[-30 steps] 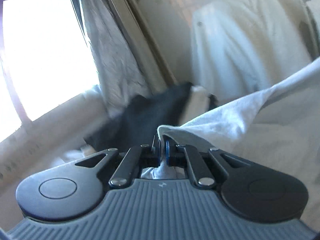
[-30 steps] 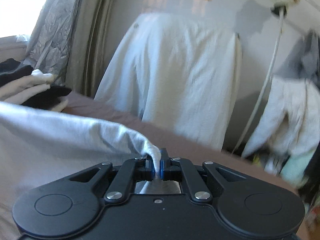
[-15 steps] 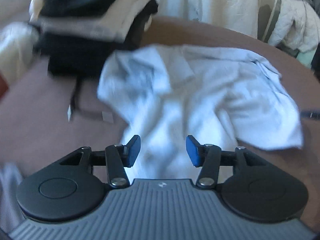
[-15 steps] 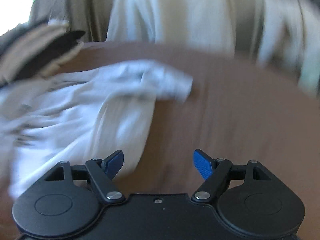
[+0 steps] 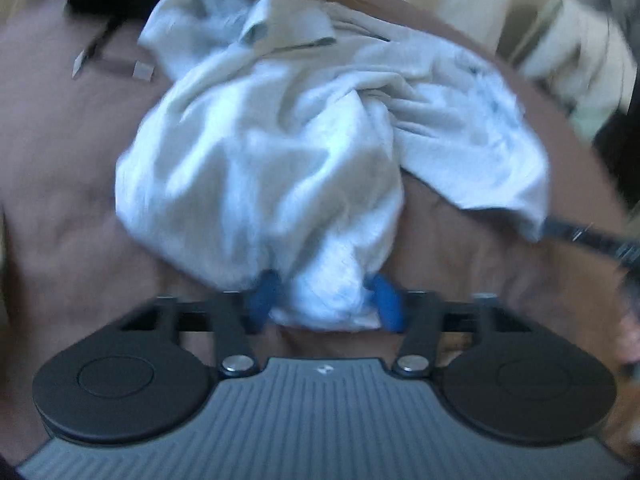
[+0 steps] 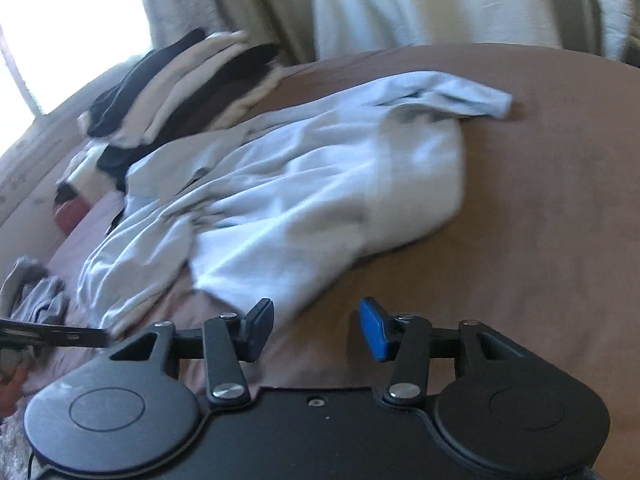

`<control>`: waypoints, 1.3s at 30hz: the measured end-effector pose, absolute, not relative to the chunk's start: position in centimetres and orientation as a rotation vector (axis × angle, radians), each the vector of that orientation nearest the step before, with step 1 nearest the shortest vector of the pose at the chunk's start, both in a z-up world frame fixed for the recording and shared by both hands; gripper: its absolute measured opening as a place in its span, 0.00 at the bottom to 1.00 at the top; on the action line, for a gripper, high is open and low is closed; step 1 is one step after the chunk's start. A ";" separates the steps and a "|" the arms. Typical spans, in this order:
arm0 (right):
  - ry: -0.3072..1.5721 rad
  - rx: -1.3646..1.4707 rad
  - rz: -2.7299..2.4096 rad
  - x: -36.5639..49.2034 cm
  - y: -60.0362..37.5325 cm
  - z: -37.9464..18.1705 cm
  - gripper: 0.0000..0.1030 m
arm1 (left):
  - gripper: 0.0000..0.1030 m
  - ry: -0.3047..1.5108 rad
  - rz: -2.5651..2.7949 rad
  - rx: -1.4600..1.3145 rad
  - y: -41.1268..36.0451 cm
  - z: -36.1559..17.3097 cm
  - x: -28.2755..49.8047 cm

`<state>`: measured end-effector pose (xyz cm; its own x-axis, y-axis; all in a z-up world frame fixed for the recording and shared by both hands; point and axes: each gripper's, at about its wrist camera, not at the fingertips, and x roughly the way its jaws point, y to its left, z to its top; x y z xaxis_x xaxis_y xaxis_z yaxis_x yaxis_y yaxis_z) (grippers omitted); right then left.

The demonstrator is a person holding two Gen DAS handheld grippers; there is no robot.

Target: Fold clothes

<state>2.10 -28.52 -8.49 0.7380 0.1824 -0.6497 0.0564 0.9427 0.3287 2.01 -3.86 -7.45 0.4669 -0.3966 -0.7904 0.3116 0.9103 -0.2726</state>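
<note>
A crumpled white garment (image 5: 280,152) lies on the brown bed cover (image 5: 60,152). In the left wrist view my left gripper (image 5: 324,300) is open, its blue pads on either side of the garment's near edge, with cloth between them. In the right wrist view the same garment (image 6: 304,184) lies spread to the left and ahead. My right gripper (image 6: 316,330) is open and empty, over bare cover just off the garment's near corner.
A stack of folded dark and light clothes (image 6: 180,84) sits at the far left of the bed by the window. A white sheet (image 6: 440,4) hangs behind the bed. Grey cloth (image 6: 36,296) lies at the left edge. A dark strap (image 5: 592,236) lies right.
A second ago both grippers were shut on the raised garment. They let it go and it dropped onto the bed. Now the left gripper has moved in around its near edge.
</note>
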 end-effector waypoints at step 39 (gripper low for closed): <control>0.879 -0.187 -0.521 -4.6 -32.9 -7.1 0.21 | 0.08 0.822 -0.254 -0.001 -1.5 -4.4 -3.5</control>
<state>-4.63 -32.91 -7.13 0.5233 -0.5075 -0.6846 0.3573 0.8600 -0.3644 -3.53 -1.52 -4.38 0.6522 -0.2242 -0.7241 0.2233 0.9697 -0.0992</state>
